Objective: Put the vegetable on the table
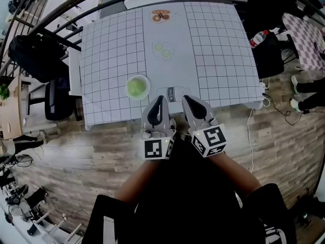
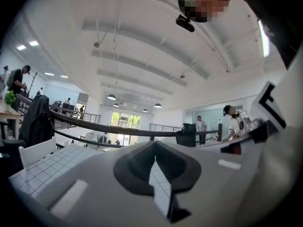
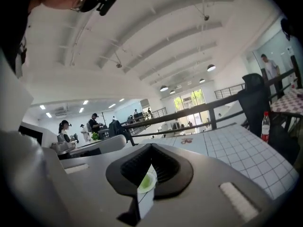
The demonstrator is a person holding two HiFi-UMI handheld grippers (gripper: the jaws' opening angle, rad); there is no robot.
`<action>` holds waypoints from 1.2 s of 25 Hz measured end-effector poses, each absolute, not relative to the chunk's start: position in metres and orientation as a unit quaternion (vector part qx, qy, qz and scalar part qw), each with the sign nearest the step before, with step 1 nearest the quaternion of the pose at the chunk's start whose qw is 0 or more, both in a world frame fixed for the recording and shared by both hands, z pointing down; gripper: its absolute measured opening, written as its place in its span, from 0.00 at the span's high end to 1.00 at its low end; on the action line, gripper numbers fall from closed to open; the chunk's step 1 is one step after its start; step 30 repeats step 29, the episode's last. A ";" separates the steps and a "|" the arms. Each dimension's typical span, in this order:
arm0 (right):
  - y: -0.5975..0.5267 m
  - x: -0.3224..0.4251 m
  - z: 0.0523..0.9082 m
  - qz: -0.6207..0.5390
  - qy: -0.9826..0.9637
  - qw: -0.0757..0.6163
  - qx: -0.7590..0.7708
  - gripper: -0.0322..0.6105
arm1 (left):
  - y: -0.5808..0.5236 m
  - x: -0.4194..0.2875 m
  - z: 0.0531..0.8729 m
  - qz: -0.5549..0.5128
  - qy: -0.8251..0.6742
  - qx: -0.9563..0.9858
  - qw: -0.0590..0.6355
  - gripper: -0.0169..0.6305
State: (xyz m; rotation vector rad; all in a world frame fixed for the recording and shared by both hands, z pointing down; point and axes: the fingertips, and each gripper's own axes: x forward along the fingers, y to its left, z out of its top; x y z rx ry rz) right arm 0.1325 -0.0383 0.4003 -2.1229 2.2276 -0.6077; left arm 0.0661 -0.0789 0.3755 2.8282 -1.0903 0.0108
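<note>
A white bowl of green vegetable [image 1: 137, 87] stands near the front edge of the grid-patterned table [image 1: 218, 50]. Two pale green slices [image 1: 163, 49] lie on the cloth at mid-table. Farther back lies a small dish of brownish pieces [image 1: 161, 16]. My left gripper [image 1: 159, 98] and right gripper [image 1: 186, 98] hover side by side just above the table's front edge, right of the bowl. Both are shut and hold nothing. In the right gripper view the bowl [image 3: 147, 179] shows through the slit under the right gripper [image 3: 150, 167]. The left gripper [image 2: 155, 161] shows only grid cloth behind it.
A printed card [image 1: 172, 93] lies on the table just ahead of the fingertips. A black chair with a bag [image 1: 35, 55] stands to the left, and a bottle [image 1: 258, 37] sits at the right edge. A dark railing [image 1: 76, 4] runs behind the table, and a cable [image 1: 251, 136] trails on the wooden floor.
</note>
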 end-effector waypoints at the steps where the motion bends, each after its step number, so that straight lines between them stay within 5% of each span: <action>1: -0.035 0.134 0.394 -0.177 0.710 -0.001 -0.682 0.96 | -0.075 0.070 0.373 0.002 -0.357 0.933 0.051 0.96; 30: -0.003 0.113 0.379 -0.122 0.734 -0.009 -0.668 0.96 | -0.019 0.062 0.367 0.050 -0.384 0.922 -0.015 0.96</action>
